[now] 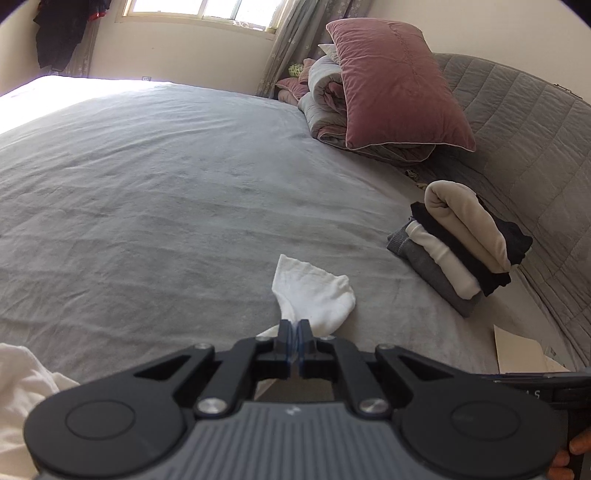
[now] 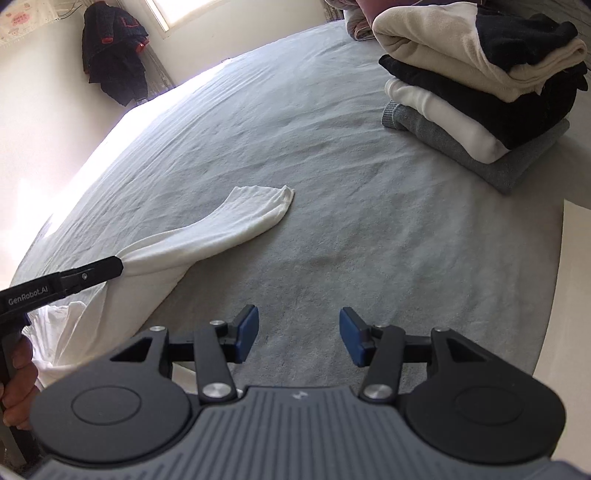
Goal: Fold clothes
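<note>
**White top pinched on the bed, right gripper free**

Bed (image 1: pixel 166 192) w/ grey sheet fills both views; mostly bare. Grey quilted headboard (image 1: pixel 517 129) runs along its right side. At the far end, a pink pillow (image 1: pixel 391 88) leans on a rolled duvet (image 1: pixel 325 110). Curtain (image 1: pixel 295 33) hangs beside the window (image 1: pixel 199 9); dark jacket (image 2: pixel 114 62) hangs on the wall in the corner.

Stack (image 2: pixel 480 92) of folded clothes sits near the headboard: grey at bottom, then white, black, cream on top. Nothing lies btwn it and the sleeve.

White top (image 2: pixel 147 273) lies at the near edge, one sleeve (image 2: pixel 255 210) stretched out flat over the sheet. Left gripper (image 1: pixel 295 334) has jaws together, clamped on the top where the sleeve starts. Right gripper (image 2: pixel 297 332) hovers over bare sheet, jaws apart, nothing in them.

Writing: "GenRobot.AI" on the left gripper's side, seen from the right wrist cam.
</note>
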Motion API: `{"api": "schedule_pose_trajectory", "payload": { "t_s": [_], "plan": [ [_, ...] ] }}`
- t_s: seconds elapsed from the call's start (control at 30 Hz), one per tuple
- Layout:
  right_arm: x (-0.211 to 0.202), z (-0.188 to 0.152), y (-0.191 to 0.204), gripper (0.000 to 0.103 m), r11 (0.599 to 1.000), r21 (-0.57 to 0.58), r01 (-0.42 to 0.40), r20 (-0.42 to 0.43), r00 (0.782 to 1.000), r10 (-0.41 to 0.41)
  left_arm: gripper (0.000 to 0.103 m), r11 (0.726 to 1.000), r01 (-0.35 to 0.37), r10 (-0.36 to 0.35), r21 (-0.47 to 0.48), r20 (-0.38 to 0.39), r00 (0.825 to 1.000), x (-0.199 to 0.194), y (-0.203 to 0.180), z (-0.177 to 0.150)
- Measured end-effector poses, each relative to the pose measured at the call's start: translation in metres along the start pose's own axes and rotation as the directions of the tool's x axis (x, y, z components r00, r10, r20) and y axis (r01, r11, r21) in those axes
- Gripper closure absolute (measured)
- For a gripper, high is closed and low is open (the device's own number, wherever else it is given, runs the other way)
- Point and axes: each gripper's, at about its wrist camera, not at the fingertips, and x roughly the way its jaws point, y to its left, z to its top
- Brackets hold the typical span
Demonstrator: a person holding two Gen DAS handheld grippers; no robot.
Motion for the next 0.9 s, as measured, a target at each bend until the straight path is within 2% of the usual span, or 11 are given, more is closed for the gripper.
{"api": "schedule_pose_trajectory", "payload": {
  "t_s": [0.17, 0.3, 0.43, 0.53, 0.6, 0.67, 0.9],
  "plan": [
    [0.010, 0.003, -0.001, 0.047, 0.989, 0.119, -0.088, -0.037, 0.995, 0.092, 0.100, 0.998, 0.063, -0.062, 0.011, -0.038, 0.997, -0.022, -0.014, -0.038],
    [0.024, 0.004, 0.004, 0.046, 0.987, 0.146, -0.072, -0.054, 0.995, 0.080, 0.100, 0.997, 0.066, -0.062, 0.027, -0.112, 0.992, -0.019, -0.019, -0.082],
    [0.037, 0.003, 0.017, 0.046, 0.990, 0.124, -0.068, -0.060, 0.995, 0.076, 0.100, 0.998, 0.048, -0.052, -0.041, -0.105, 0.993, -0.025, -0.005, -0.091],
    [0.048, 0.002, 0.028, 0.046, 0.993, 0.100, -0.070, -0.062, 0.995, 0.076, 0.092, 0.995, 0.035, -0.044, -0.095, -0.096, 0.994, -0.031, 0.006, -0.097],
    [0.055, 0.002, 0.036, 0.046, 0.994, 0.085, -0.071, -0.062, 0.995, 0.077, 0.077, 0.991, 0.027, -0.039, -0.131, -0.091, 0.995, -0.035, 0.014, -0.100],
    [0.062, 0.001, 0.044, 0.046, 0.995, 0.069, -0.073, -0.063, 0.995, 0.077, 0.069, 0.986, 0.019, -0.033, -0.167, -0.085, 0.996, -0.038, 0.021, -0.104],
    [0.081, -0.001, 0.063, 0.047, 0.999, -0.014, -0.051, -0.004, 0.999, 0.051, 0.058, 0.956, -0.006, -0.012, -0.293, -0.061, 0.998, -0.057, 0.052, -0.113]
  ]
}}
